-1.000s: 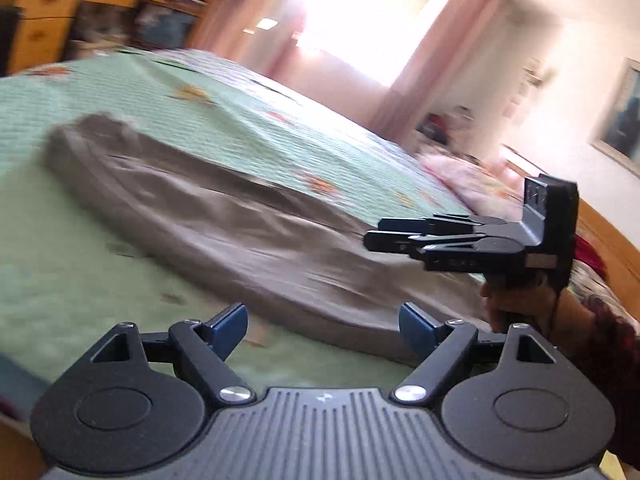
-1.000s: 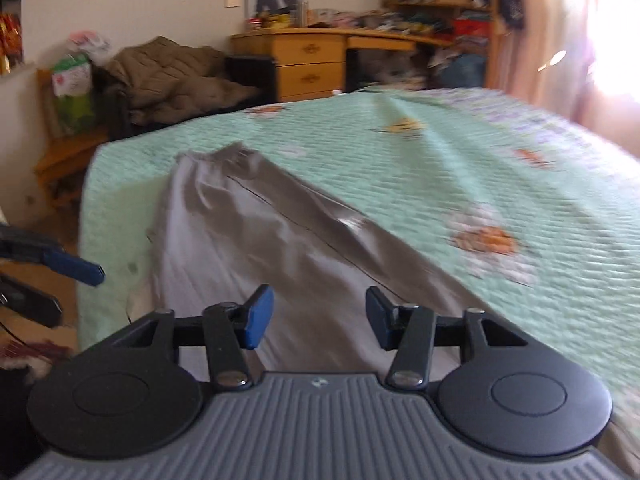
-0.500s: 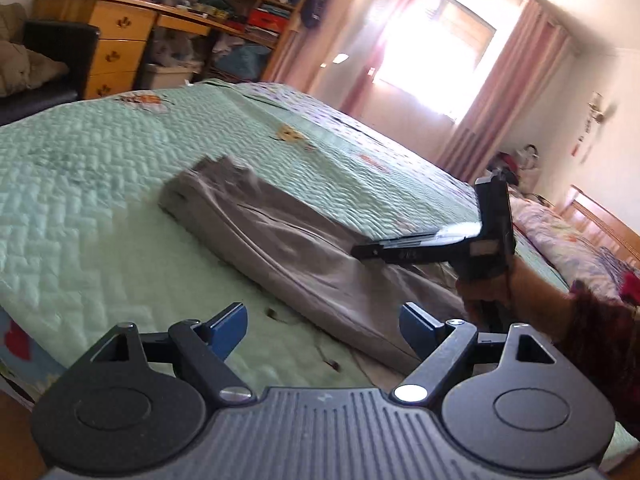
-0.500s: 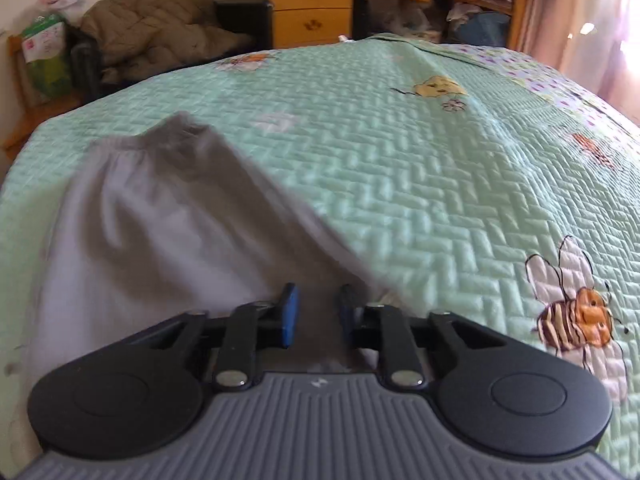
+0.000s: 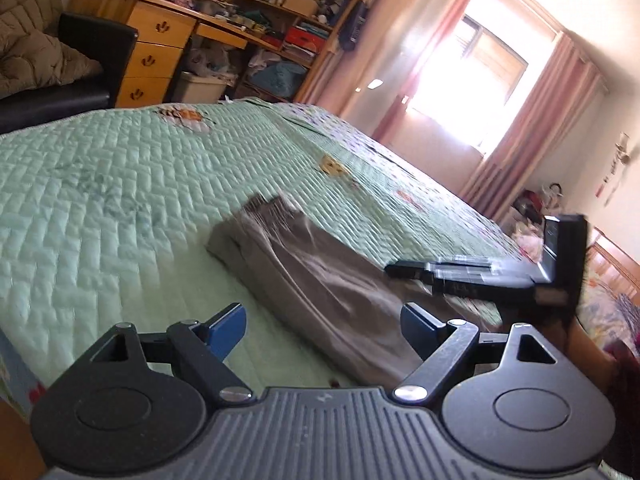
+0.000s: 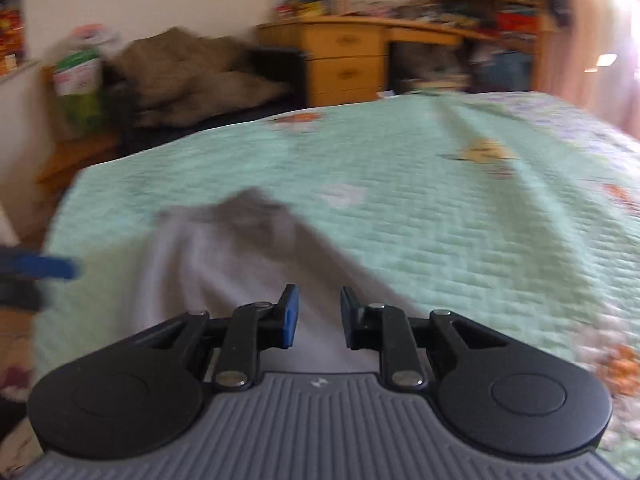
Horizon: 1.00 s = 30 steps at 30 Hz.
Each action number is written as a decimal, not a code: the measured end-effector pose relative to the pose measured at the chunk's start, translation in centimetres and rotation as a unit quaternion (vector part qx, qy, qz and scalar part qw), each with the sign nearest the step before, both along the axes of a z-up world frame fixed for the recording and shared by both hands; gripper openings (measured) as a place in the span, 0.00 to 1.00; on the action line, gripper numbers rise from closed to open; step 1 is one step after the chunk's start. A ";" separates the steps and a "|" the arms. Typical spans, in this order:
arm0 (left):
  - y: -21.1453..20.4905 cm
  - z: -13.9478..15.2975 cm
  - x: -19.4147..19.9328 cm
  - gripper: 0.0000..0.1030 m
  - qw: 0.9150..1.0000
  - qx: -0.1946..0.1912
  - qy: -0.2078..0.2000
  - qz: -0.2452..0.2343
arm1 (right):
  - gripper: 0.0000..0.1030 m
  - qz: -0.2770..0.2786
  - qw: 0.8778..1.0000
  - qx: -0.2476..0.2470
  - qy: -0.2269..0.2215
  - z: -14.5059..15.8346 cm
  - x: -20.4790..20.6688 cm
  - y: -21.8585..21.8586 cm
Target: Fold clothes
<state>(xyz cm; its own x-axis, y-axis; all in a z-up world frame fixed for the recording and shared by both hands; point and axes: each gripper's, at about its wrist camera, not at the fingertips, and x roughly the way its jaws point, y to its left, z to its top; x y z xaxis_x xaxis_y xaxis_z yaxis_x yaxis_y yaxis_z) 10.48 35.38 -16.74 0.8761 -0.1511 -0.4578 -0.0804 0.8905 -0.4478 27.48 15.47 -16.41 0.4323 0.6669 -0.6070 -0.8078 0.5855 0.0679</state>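
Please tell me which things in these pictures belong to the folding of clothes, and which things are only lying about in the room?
Belong to the job:
- grey trousers, lying long on the green bedspread
- left gripper, jaws wide, empty
- right gripper, jaws narrow, over the trousers; a grip cannot be told

Only lying about:
- brown jacket on the black chair
- wooden desk
- bookshelf
- pink curtains

No writing here can be read. The small pale mark on each gripper's ribbed body is too tiny to make out, and the shelf clutter, bag and wall picture are too blurred.
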 end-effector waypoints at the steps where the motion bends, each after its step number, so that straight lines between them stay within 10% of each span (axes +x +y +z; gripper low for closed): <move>1: 0.2 0.2 0.6 0.83 1.000 0.008 0.003 0.002 | 0.24 0.014 1.000 -0.001 0.005 0.0 -0.2 0.8; 17: 1.1 0.5 4.5 0.83 0.996 0.082 0.015 0.009 | 0.23 0.064 0.997 -0.047 0.013 -2.0 3.8 11.5; 30: 2.6 0.3 4.3 0.85 0.998 0.056 0.014 0.015 | 0.24 0.053 0.998 0.019 0.042 -1.7 5.1 10.6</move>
